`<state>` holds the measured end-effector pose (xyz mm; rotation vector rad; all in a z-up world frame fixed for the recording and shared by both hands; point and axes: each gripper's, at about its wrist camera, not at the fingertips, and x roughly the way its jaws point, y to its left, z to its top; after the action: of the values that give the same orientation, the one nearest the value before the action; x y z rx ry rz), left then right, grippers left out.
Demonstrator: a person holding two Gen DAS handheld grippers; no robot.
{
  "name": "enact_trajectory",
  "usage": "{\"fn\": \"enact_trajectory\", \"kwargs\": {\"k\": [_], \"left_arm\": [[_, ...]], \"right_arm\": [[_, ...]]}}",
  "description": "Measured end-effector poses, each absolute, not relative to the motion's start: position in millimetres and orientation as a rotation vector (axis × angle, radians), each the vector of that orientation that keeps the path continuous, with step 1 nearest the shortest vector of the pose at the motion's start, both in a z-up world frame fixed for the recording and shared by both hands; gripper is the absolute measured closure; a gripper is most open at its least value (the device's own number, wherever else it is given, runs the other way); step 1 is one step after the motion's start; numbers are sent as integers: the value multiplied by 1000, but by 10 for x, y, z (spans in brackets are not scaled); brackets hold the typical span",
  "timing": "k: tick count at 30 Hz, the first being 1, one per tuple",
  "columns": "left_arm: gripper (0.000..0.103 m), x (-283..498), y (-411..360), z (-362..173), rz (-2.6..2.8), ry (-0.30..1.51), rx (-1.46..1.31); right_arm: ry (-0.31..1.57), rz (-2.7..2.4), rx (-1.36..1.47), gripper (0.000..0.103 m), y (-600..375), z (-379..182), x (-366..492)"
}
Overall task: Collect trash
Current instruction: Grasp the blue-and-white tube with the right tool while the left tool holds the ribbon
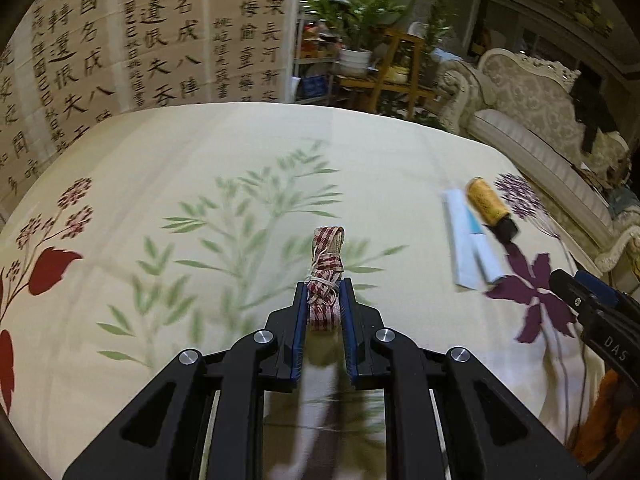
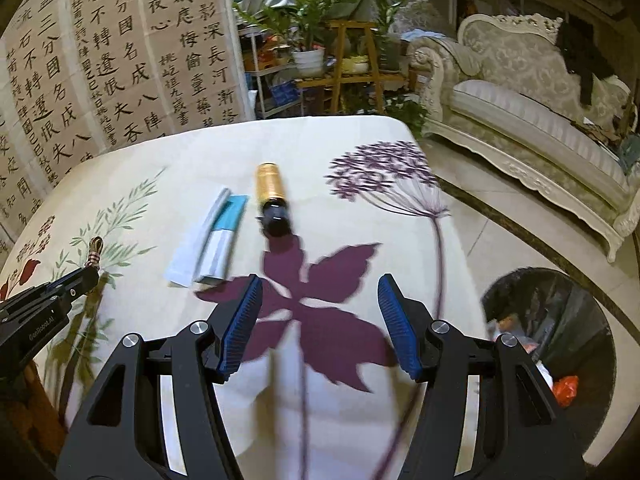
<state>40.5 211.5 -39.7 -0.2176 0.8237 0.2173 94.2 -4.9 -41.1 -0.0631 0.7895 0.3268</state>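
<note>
Floral tablecloth [image 1: 240,152], calligraphy screen [image 1: 120,40], potted plants [image 2: 308,20], ornate sofa [image 2: 520,92]
</note>
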Motion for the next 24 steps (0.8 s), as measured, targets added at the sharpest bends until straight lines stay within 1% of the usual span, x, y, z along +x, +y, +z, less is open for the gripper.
{"fn": "enact_trajectory", "kwargs": {"k": [6,9,12,13,16,24], "left_arm": [[86,369,2343,-402,251,817,-230],[86,362,2446,-388,278,809,-226],[86,367,2529,-401,283,810,-244],[86,370,2554,-405,282,812,-248],[86,382,2583,-415,277,814,-262],[86,411,2623,-426,266,818,-277]], "right_arm": [[795,365,-93,48,258,-417,991],[799,378,-105,54,390,-422,1043],[814,381,-121,56,500,-466,1117],[822,383,-125,59,535,-484,1140],[855,391,-138,64,619,-538,1194],[875,376,-165,65,707,-575,1259]]}}
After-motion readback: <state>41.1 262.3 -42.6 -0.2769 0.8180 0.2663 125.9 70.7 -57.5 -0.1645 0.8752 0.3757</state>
